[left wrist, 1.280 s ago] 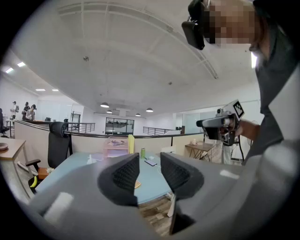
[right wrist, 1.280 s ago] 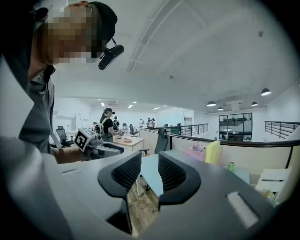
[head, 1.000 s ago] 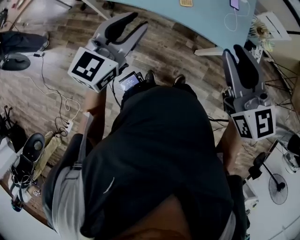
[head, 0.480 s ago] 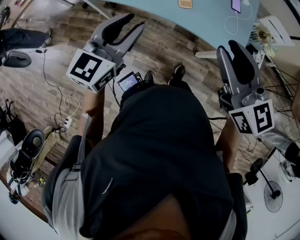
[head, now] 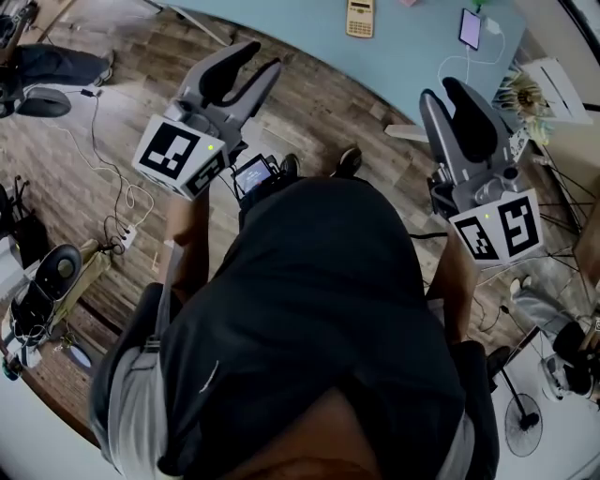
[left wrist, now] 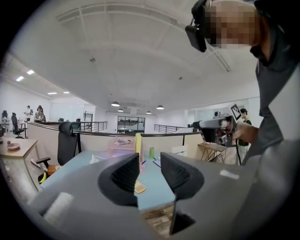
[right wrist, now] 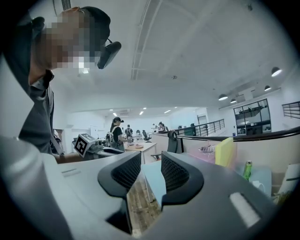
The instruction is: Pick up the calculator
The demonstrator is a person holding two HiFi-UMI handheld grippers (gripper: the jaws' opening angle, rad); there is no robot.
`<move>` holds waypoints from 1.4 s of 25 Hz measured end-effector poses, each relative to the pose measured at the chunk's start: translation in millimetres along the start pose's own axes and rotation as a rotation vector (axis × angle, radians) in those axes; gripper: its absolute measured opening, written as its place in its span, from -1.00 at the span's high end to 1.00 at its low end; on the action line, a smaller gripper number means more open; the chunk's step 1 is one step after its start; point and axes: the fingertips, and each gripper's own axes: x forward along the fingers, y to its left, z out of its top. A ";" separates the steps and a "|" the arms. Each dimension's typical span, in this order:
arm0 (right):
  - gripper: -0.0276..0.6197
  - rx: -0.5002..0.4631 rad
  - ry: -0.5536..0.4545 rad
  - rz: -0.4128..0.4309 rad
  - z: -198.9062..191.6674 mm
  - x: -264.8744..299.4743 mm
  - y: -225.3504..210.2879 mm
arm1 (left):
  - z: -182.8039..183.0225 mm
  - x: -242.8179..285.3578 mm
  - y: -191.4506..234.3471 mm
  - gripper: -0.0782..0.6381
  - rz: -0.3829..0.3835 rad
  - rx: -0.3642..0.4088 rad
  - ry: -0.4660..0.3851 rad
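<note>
**Left gripper (head: 255,64) and right gripper (head: 439,92) both empty, short of the table (head: 412,52); calculator (head: 360,17) lies on it, untouched.**

Person (head: 319,309) stands on the wooden floor (head: 319,103), one tool in each hand, both raised and pointing toward the pale blue table ahead. Left gripper: jaws a little apart, nothing between them. In the left gripper view the calculator shows far off through the gap, low on the tabletop. Right gripper: jaws likewise a little apart, nothing held, with floor and the table edge visible between them. Calculator is yellowish, flat on the table near its front edge, well apart from either tool. A phone (head: 470,28) lies to its right on the same table.
</note>
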 end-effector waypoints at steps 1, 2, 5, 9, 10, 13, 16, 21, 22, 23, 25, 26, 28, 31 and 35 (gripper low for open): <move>0.55 0.004 -0.003 0.011 0.0 -0.3 -6.0 | -0.7 4.5 -3.0 0.37 0.007 -0.003 0.009; 0.55 0.008 -0.005 0.021 -0.6 -0.5 -13.0 | -0.9 10.0 -6.5 0.37 0.013 -0.007 0.019; 0.55 0.022 -0.004 0.054 -5.3 0.6 -37.1 | -2.0 27.5 -11.8 0.37 0.043 -0.010 0.035; 0.55 0.034 -0.007 0.099 -6.6 4.3 -55.8 | -0.6 39.8 -15.4 0.37 0.084 -0.008 0.035; 0.55 0.037 -0.008 0.109 -5.8 4.7 -58.9 | -0.8 41.6 -16.2 0.37 0.093 -0.008 0.037; 0.55 0.045 -0.013 0.134 -5.3 3.5 -70.5 | 0.9 51.2 -22.4 0.37 0.113 -0.014 0.045; 0.55 0.059 -0.013 0.154 -9.9 2.1 -82.8 | 2.1 61.1 -28.5 0.37 0.129 -0.006 0.055; 0.55 0.074 -0.014 0.189 -14.5 1.6 -87.7 | 2.3 61.3 -34.6 0.37 0.159 -0.003 0.068; 0.55 0.074 -0.014 0.190 -15.0 2.0 -88.8 | 2.5 61.6 -36.1 0.37 0.159 -0.008 0.075; 0.55 0.075 -0.014 0.189 -15.2 2.6 -90.2 | 3.8 62.6 -37.7 0.37 0.156 -0.014 0.081; 0.55 0.080 -0.013 0.183 -15.4 5.1 -93.0 | 4.9 63.7 -37.1 0.37 0.151 -0.023 0.088; 0.55 0.082 -0.010 0.179 -15.9 7.1 -93.7 | 3.8 63.6 -34.2 0.37 0.150 -0.025 0.089; 0.55 0.086 -0.002 0.171 -17.8 12.5 -93.9 | -1.6 63.1 -23.9 0.37 0.148 -0.020 0.083; 0.55 0.087 0.008 0.146 -19.0 22.2 -94.1 | -6.7 69.1 -10.7 0.37 0.123 -0.032 0.076; 0.55 0.083 0.007 0.085 -15.8 35.8 -97.1 | -8.7 81.2 7.7 0.37 0.057 -0.030 0.071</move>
